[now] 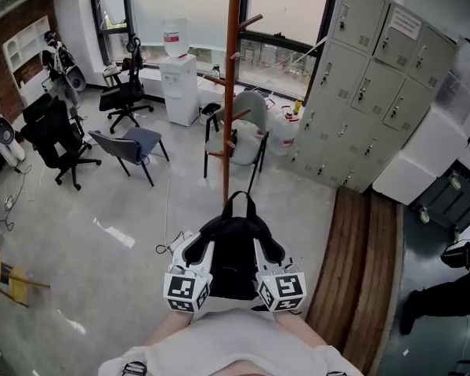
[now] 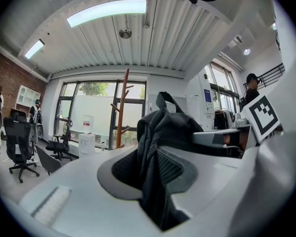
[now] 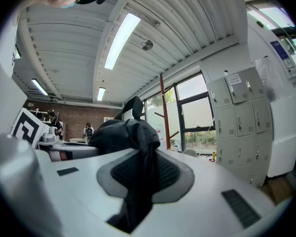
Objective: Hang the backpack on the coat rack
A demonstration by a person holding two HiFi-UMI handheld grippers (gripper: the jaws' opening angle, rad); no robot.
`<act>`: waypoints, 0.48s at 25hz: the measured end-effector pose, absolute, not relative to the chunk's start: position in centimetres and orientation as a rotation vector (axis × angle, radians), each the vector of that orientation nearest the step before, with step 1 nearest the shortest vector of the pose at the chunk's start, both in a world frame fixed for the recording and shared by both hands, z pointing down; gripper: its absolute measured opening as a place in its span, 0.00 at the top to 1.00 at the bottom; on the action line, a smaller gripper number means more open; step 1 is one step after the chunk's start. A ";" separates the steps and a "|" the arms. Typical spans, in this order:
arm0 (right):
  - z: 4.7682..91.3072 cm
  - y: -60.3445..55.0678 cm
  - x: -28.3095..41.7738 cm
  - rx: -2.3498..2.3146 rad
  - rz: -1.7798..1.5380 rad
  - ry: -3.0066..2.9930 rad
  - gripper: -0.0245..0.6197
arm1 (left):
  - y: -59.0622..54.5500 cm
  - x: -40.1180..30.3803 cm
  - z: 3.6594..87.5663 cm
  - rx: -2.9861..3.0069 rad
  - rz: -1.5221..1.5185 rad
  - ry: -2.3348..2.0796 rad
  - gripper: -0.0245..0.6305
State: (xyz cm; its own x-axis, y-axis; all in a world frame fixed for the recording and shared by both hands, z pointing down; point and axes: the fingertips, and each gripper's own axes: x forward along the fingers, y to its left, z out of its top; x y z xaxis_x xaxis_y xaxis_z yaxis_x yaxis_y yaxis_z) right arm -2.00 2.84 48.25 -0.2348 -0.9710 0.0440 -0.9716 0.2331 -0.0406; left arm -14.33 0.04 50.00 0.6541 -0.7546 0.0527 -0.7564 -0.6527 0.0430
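Observation:
A black backpack (image 1: 233,251) hangs in the air in front of me, held from both sides, with its top loop pointing toward the coat rack. My left gripper (image 1: 194,249) is shut on the fabric of its left side, and my right gripper (image 1: 269,251) is shut on its right side. The left gripper view shows black backpack cloth (image 2: 160,144) pinched between the left gripper's (image 2: 155,171) dark pads. In the right gripper view, a fold of the backpack (image 3: 128,135) is clamped in my right gripper (image 3: 142,174). The tall wooden coat rack (image 1: 232,84) stands ahead with its pegs bare.
A grey chair (image 1: 243,135) stands right behind the rack's base, a blue chair (image 1: 133,149) to its left. A water dispenser (image 1: 178,81) and black office chairs (image 1: 59,135) line the window side. Grey lockers (image 1: 368,92) and a wooden platform (image 1: 360,265) are at the right.

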 end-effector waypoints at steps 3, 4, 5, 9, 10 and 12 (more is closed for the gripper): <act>48.6 2.2 -1.5 1.933 0.101 -2.457 0.87 | -0.6 -13.8 50.4 2.797 0.048 -1.268 0.83; 48.8 1.8 -1.2 1.934 0.105 -2.458 0.87 | -0.9 -13.5 50.6 2.797 0.052 -1.267 0.83; 49.0 1.4 -0.8 1.937 0.111 -2.459 0.87 | -1.4 -13.1 50.8 2.799 0.056 -1.265 0.83; 49.7 -1.5 1.3 1.928 0.137 -2.477 0.87 | -4.0 -11.0 51.4 2.793 0.078 -1.266 0.83; 49.9 -2.5 1.9 1.918 0.143 -2.487 0.87 | -4.9 -10.5 51.6 2.786 0.084 -1.277 0.83; 50.4 -4.6 2.9 1.897 0.150 -2.509 0.87 | -6.7 -9.5 52.0 2.771 0.092 -1.304 0.83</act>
State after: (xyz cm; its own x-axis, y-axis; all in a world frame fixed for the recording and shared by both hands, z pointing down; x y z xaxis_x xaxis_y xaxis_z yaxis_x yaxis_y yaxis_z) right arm 2.95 -4.64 50.40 -0.2744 -0.9602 0.0515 -0.9595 0.2699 -0.0803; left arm -9.51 -6.69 51.98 0.6364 -0.7664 0.0875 -0.7711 -0.6352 0.0447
